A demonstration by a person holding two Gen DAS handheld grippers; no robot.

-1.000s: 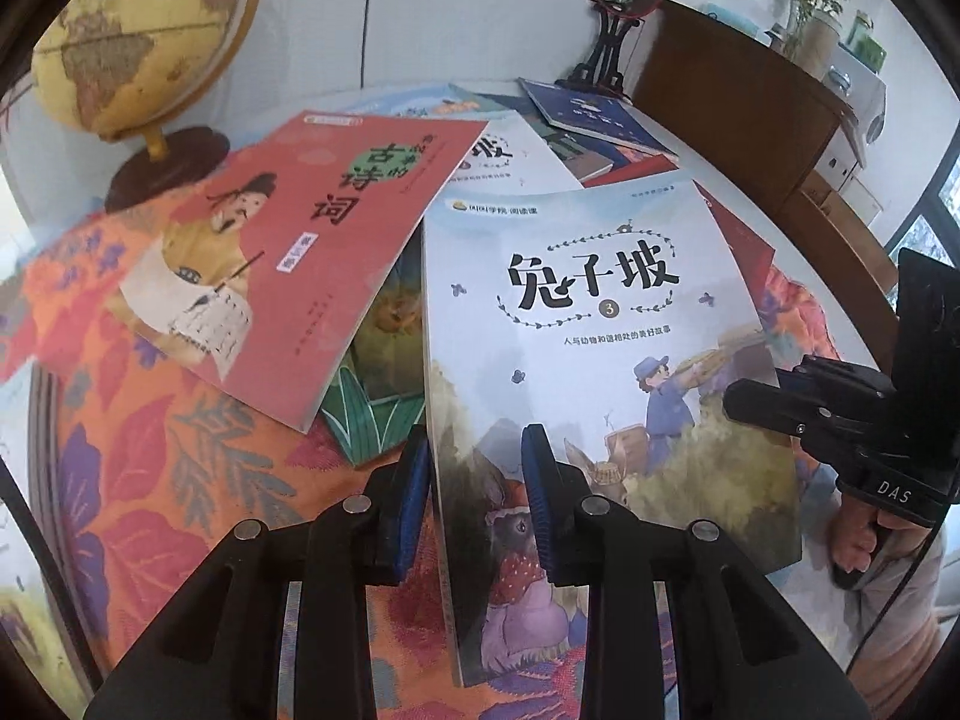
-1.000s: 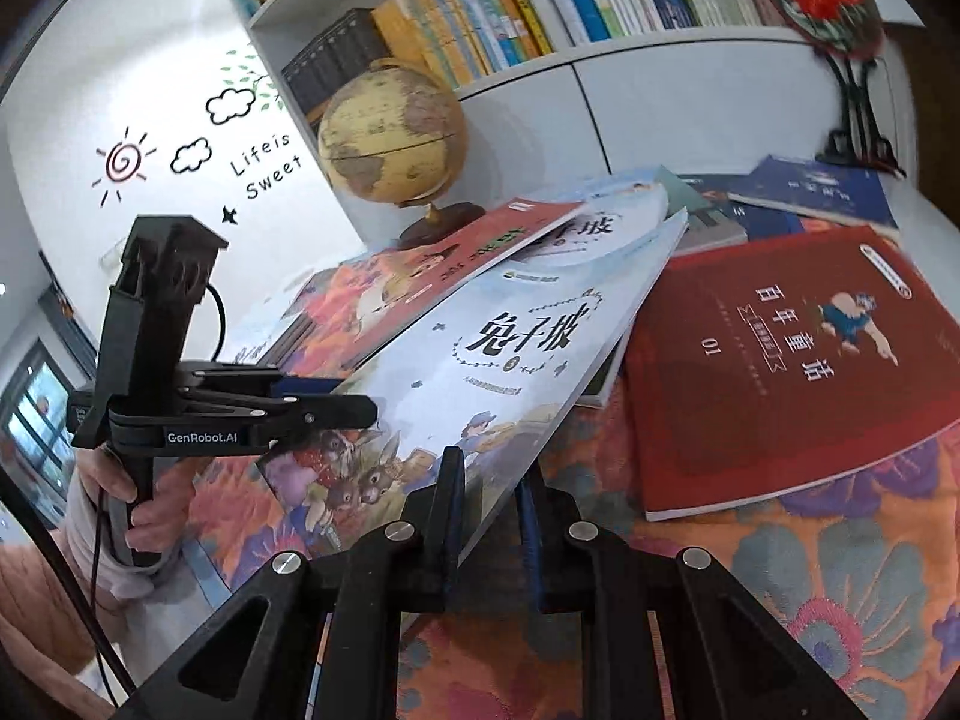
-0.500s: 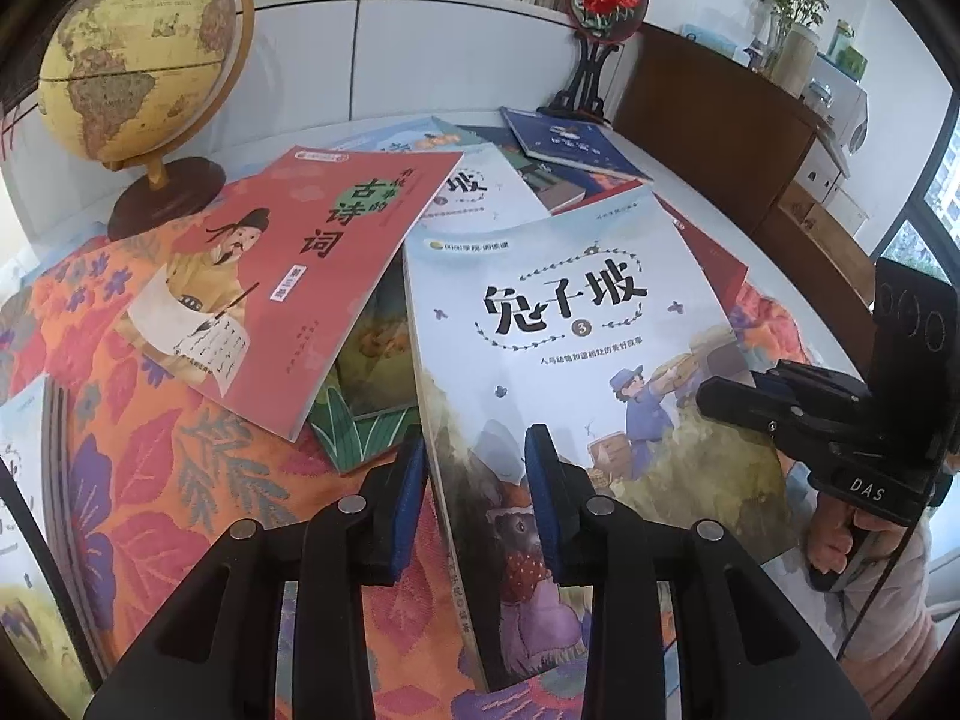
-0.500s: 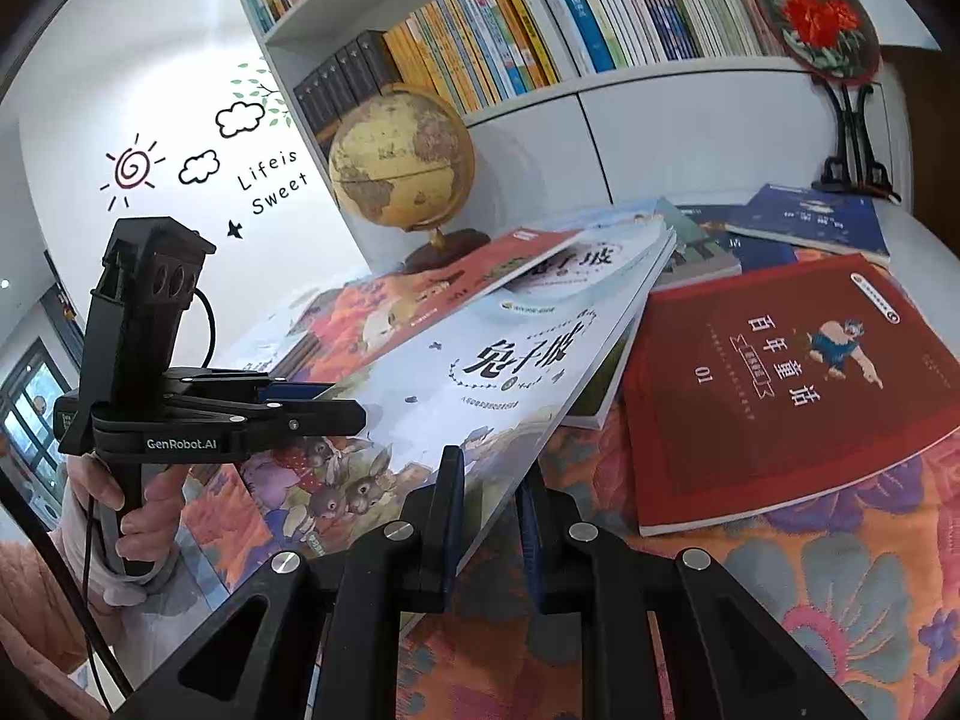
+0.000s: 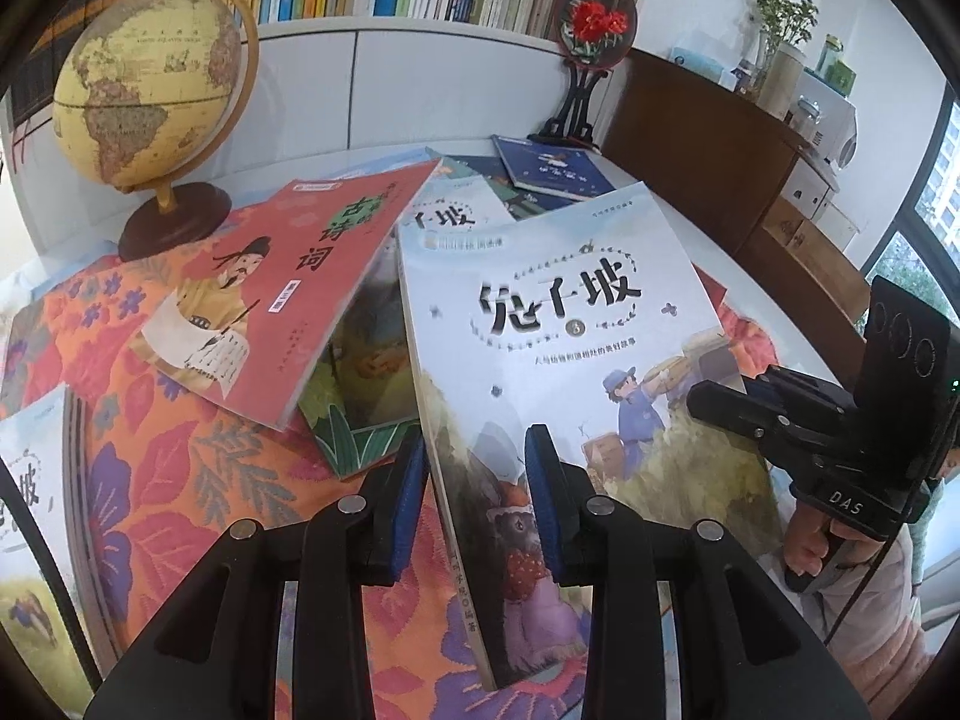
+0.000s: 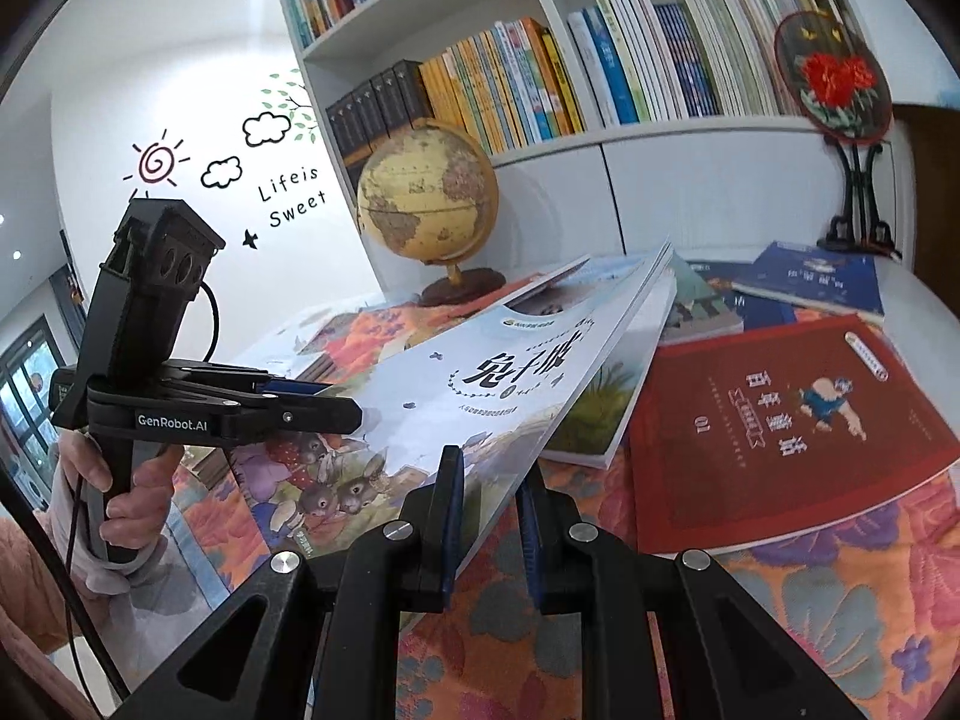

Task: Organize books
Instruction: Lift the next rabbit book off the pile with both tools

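Tongs, left (image 5: 474, 504) and right (image 6: 489, 516), both clamp the pale book (image 5: 558, 336); only right view shows red book (image 6: 780, 426).

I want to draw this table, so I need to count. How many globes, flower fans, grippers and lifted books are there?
globe: 1
flower fan on its stand: 1
grippers: 2, the left gripper and the right gripper
lifted book, held in both sets of fingers: 1
Total: 5

Globe (image 5: 144, 84) stood at table's (image 5: 708, 252) back edge; round embroidered fan (image 5: 591, 21) on black stand nearby; potted plant (image 5: 780, 18) on wooden cabinet (image 5: 720, 168).
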